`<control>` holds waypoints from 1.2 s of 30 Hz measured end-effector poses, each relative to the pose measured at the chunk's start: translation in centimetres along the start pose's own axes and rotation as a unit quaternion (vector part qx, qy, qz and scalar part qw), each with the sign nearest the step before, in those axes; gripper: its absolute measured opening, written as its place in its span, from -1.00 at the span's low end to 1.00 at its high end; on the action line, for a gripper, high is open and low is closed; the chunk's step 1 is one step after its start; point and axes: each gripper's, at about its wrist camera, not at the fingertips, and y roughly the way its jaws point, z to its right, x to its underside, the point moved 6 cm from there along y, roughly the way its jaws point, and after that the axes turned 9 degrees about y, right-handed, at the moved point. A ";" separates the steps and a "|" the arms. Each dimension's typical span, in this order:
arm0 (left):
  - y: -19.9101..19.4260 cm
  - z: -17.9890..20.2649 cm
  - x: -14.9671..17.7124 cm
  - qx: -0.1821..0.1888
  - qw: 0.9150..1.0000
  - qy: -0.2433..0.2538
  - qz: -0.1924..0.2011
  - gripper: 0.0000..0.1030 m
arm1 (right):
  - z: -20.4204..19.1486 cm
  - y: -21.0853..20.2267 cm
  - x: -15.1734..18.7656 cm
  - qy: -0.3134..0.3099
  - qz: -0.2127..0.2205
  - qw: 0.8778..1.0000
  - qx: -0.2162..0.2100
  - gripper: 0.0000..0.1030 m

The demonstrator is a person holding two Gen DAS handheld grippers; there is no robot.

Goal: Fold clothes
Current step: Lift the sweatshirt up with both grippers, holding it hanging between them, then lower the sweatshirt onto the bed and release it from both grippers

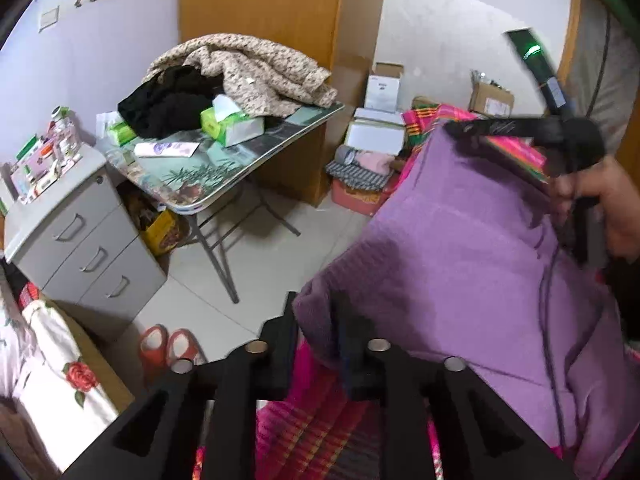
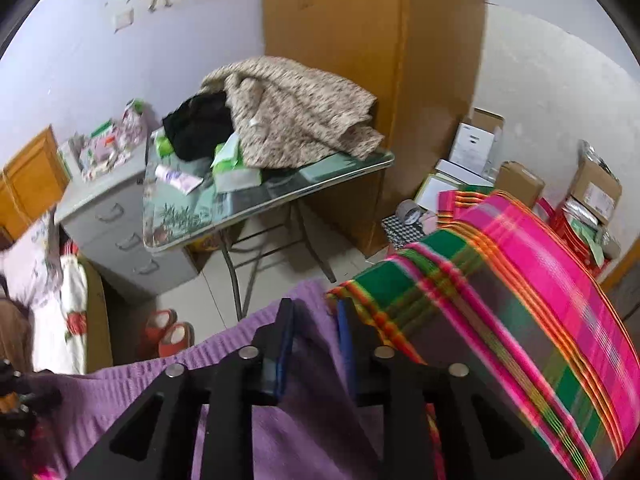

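Note:
A purple knitted garment (image 1: 460, 240) is held up over a pink and green striped blanket (image 2: 520, 280). In the left wrist view my left gripper (image 1: 316, 316) is shut on the garment's near corner, which bunches between the black fingers. Also in that view, a hand holds my right gripper (image 1: 454, 128) at the upper right, pinching the garment's far edge. In the right wrist view the purple garment (image 2: 304, 432) runs between the blue-padded fingers of the right gripper (image 2: 315, 316) and hangs down to the left.
A folding table (image 1: 256, 160) carries a heap of beige and black clothes (image 1: 248, 72) and tissue packs. A grey drawer cabinet (image 1: 88, 240) stands to its left, red slippers (image 1: 168, 346) lie on the floor, and cardboard boxes (image 2: 592, 192) line the wall beside a wooden wardrobe (image 2: 340, 20).

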 end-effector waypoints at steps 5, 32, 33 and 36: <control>-2.1 -1.0 0.5 -0.009 1.000 -0.019 0.015 -0.49 | 2.3 -5.4 0.5 0.036 0.027 0.999 -0.007 -0.55; -6.3 11.4 2.5 0.042 0.997 0.061 0.022 -0.50 | 1.4 -21.5 24.6 0.139 0.009 0.989 -0.055 -0.53; -6.3 11.9 2.8 0.042 0.997 0.065 0.019 -0.50 | 1.3 -21.6 25.2 0.139 0.007 0.989 -0.052 -0.53; -6.6 12.9 3.6 0.039 0.996 0.076 0.014 -0.50 | 1.6 -22.4 26.5 0.143 0.010 0.989 -0.041 -0.53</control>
